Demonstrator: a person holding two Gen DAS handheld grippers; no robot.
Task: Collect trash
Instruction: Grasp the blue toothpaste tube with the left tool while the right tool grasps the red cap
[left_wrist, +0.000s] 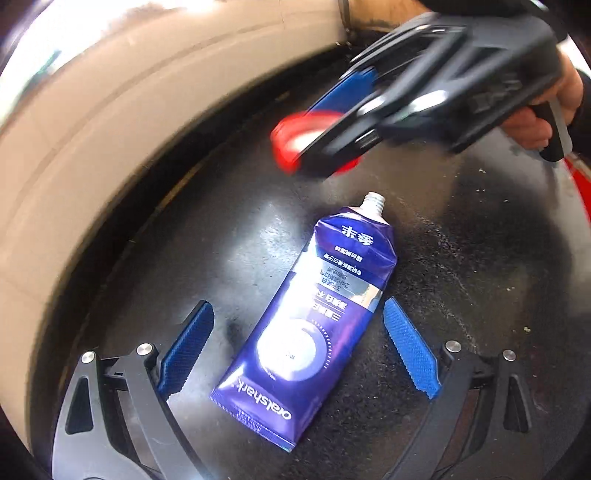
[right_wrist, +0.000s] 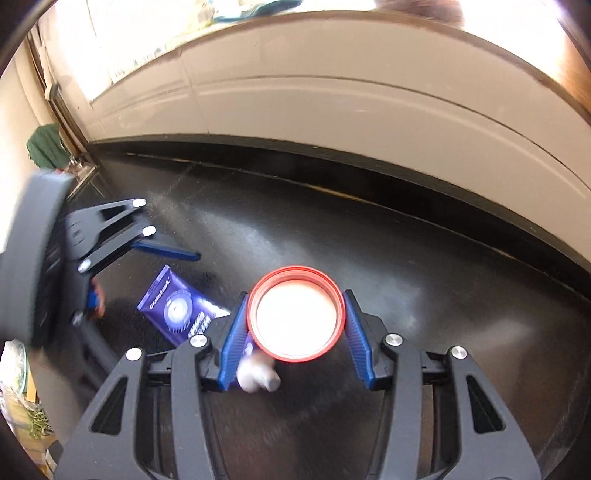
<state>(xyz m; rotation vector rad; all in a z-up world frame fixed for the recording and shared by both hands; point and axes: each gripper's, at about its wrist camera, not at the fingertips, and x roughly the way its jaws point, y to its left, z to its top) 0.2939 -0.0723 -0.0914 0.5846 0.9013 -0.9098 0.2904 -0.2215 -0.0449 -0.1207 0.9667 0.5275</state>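
Observation:
A purple toothpaste tube (left_wrist: 314, 314) lies flat on the black surface (left_wrist: 480, 295), its capless white neck pointing away. My left gripper (left_wrist: 298, 305) is open, one blue pad on each side of the tube, neither touching it. My right gripper (left_wrist: 314, 144), blurred at the upper right, is shut on a round red lid (left_wrist: 295, 133). In the right wrist view the red lid (right_wrist: 295, 314), with its white inside, sits pinched between both blue pads of the right gripper (right_wrist: 295, 295). The tube (right_wrist: 181, 306) lies to the left under the left gripper (right_wrist: 146, 277).
A beige wall panel (left_wrist: 92, 166) with a dark base strip curves along the far side of the black surface. A person's hand (left_wrist: 569, 96) holds the right gripper's handle. Something red (left_wrist: 578, 181) shows at the right edge. A green object (right_wrist: 48, 146) stands far left.

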